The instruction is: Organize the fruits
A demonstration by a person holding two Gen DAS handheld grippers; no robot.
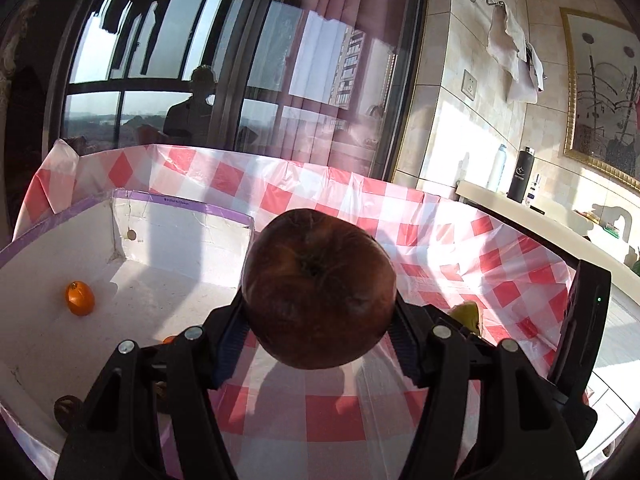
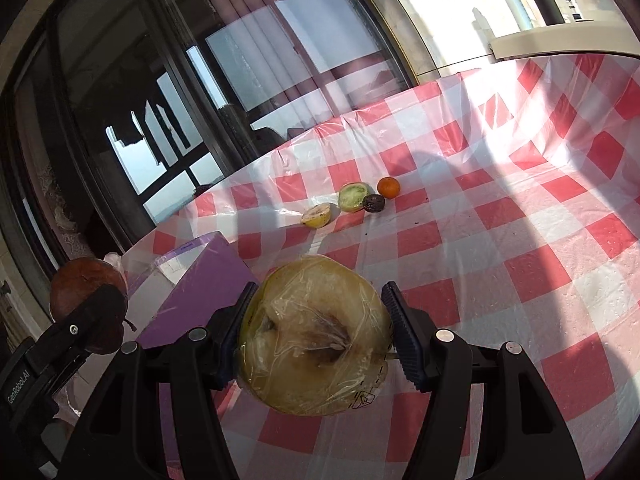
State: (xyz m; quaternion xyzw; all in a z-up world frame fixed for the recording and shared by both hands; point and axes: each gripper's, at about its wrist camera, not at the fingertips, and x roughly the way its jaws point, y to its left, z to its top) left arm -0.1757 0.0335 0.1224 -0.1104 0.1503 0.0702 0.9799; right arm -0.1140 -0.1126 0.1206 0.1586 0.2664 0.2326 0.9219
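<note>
My left gripper (image 1: 320,320) is shut on a dark brown apple (image 1: 319,288), held above the checked cloth beside a white box with purple tape edges (image 1: 180,236). The box holds a small orange fruit (image 1: 80,298) and a dark fruit (image 1: 66,408). My right gripper (image 2: 318,334) is shut on a yellow fruit half wrapped in plastic film (image 2: 314,340). The left gripper with the brown apple (image 2: 86,304) shows at the left of the right wrist view, next to the box's purple side (image 2: 196,300). Farther on the cloth lie a cut yellow fruit (image 2: 316,215), a cut green fruit (image 2: 353,197), a dark fruit (image 2: 374,203) and an orange (image 2: 388,187).
A red-and-white checked plastic cloth (image 2: 500,240) covers the table. A large window (image 1: 180,60) stands behind it. A ledge at the right (image 1: 540,216) carries a black bottle (image 1: 523,174) and a white bottle (image 1: 497,168). The right gripper's body (image 1: 580,328) shows at the right.
</note>
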